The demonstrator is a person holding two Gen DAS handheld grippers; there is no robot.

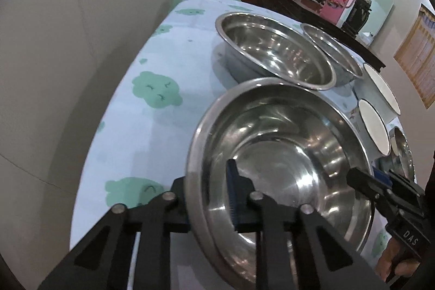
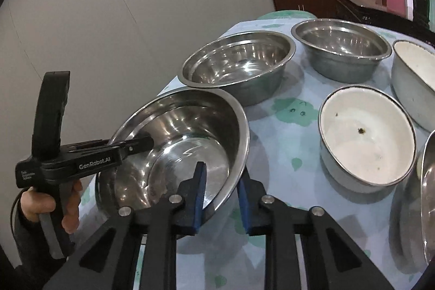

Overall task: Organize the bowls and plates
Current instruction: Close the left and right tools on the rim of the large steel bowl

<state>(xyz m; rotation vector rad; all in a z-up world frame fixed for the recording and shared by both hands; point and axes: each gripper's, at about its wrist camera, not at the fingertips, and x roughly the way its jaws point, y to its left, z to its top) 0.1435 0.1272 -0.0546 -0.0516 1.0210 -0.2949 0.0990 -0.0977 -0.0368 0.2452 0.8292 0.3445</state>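
Gripping the near steel bowl (image 2: pixel 174 154) from opposite sides, both tools are nearly closed on its rim. One blue pad of the left hand-held gripper (image 1: pixel 209 197) sits inside the wall; its partner is mostly hidden behind the rim, so contact there is only likely. The right hand-held gripper (image 2: pixel 221 197) pinches the rim between its pads. The bowl appears tilted on the worktop (image 2: pixel 293 195), near its edge, touching a second steel bowl (image 2: pixel 239 64); a white bowl (image 2: pixel 367 143) stands apart.
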